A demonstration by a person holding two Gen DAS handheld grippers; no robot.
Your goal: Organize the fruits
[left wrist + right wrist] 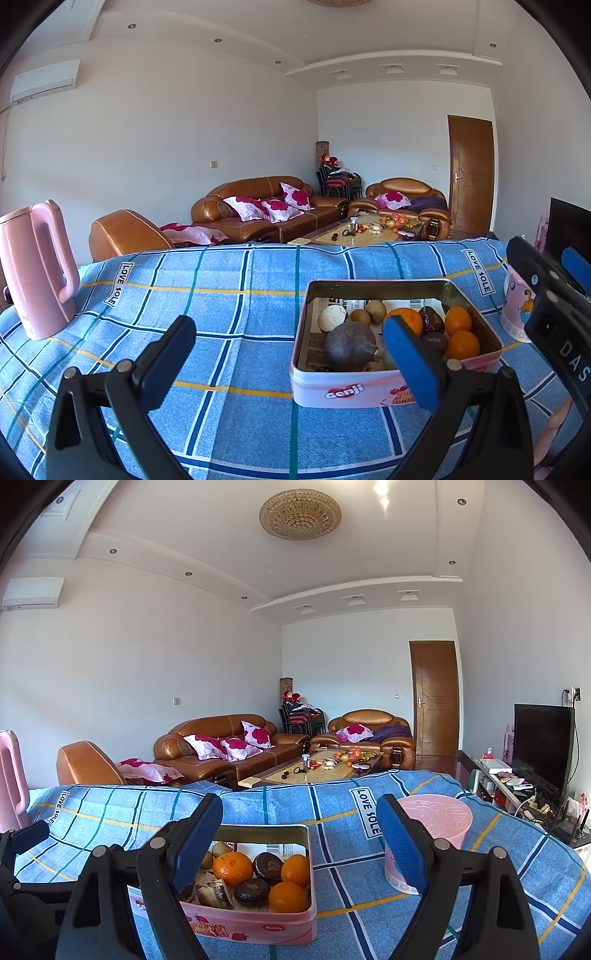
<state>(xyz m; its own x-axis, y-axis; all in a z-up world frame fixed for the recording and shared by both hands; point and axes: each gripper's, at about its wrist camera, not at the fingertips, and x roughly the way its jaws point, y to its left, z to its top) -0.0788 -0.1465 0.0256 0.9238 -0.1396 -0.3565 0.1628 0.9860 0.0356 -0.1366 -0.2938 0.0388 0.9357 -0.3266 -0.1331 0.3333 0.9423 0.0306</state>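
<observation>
Nearest us, the left gripper (288,354) hangs with its jaws spread wide and nothing between them, and the right gripper (301,843) is likewise spread and empty. Just beyond both, on the blue checked cloth (229,295), sits the open pink tin (369,387) holding the fruit. From the left wrist we see a large dark round fruit (349,345) at the tin's near end and a pale round one (332,317) behind it, both hidden in the right view by that gripper's left finger. We count three oranges (232,867) and two kiwis (360,316) in the tin, along with dark brown pieces we cannot identify. Only the right view shows the pink cup (436,830) whole, to the right of the tin; the left view alone shows the whole pink kettle (37,269) on the far left. Farther back are a brown sofa (221,742), a cluttered coffee table (325,768) and a television (543,746).
</observation>
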